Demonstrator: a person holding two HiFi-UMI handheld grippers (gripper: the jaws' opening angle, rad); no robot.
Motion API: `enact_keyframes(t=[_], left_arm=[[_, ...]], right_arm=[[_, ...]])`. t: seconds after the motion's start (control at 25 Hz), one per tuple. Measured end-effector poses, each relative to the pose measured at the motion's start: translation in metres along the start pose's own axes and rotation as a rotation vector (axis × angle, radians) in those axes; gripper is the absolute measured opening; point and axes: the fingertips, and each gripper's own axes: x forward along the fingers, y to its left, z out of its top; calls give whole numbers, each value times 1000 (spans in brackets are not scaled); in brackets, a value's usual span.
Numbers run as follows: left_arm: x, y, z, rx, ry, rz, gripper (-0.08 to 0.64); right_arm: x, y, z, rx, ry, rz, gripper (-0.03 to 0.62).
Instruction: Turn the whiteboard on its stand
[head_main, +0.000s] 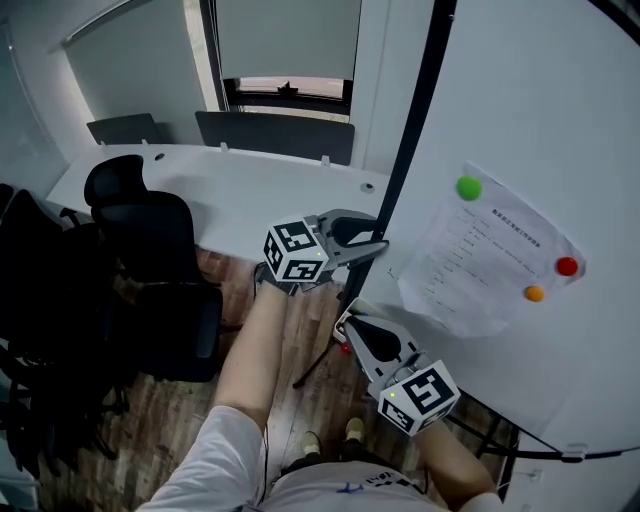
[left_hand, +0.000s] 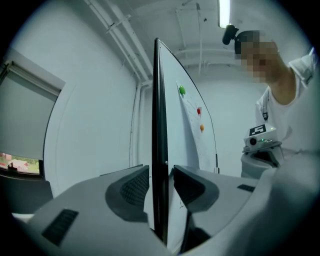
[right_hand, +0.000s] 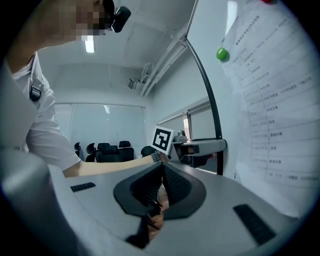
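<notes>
The person's forearms reach forward from the bottom of the head view, a gripper in each hand, both pointing about level. The right gripper (head_main: 349, 322) is the nearer. Its jaws are pressed together with nothing between them, and it hangs just beside the lower face of the whiteboard (head_main: 530, 120); whether it touches the board cannot be told. The left gripper (head_main: 379, 244), arm extended further, is clamped at a narrow width on the board's black frame (head_main: 413, 135), which runs upright between its pads (left_hand: 134, 186). The board stands at the right on its stand (head_main: 318, 362), carrying a sheet of paper (head_main: 480, 260) pinned by magnets. The turning step looks to be in hand. The next move likely calls for swinging the gripped edge round its pivot, with the right gripper free to push the face.
</notes>
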Motion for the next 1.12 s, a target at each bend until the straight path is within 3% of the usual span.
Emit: enact_keyframes(t=[0.16,0.52,1.12], left_arm=[[1,-4,-1,-24,17,-47,140],[0,-4,-1,-45,59,24,137],[-5,-7,1,-49,129,81,137]], right_arm=[[-3,2,0,2,1,-4,14],[-11,11,2,-2,-10,20,14],[-33,12,7,12,-40,34,14]])
